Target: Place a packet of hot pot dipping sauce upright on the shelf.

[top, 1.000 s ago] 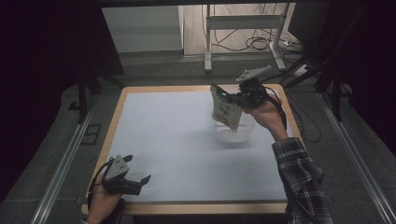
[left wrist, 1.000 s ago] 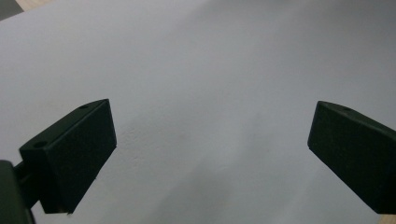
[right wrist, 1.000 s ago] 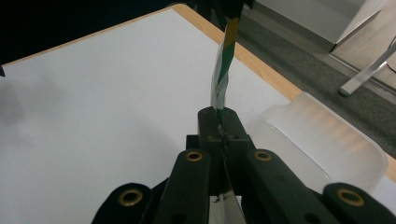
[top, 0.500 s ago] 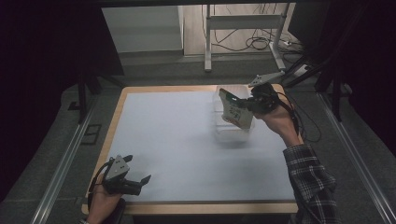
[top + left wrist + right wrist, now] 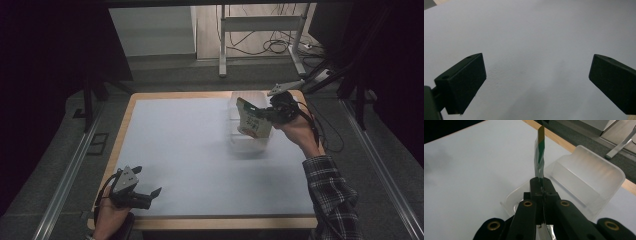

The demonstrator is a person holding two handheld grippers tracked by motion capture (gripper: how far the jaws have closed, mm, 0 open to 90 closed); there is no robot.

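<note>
Right tool (image 5: 541,191) clamps a packet (image 5: 540,155) edge-on above the clear bin (image 5: 599,177); left tool (image 5: 536,82) gapes.

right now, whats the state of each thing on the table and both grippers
packet: held in the air over the bin, pinched at one edge
bin: clear, upright on the table, nothing seen inside
right gripper: jaws shut on the packet
left gripper: jaws open, holding nothing

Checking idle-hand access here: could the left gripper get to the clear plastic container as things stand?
Probably yes. The left gripper is open at the near left corner, with bare white table between it and the container; only the packet hangs over it.
</note>
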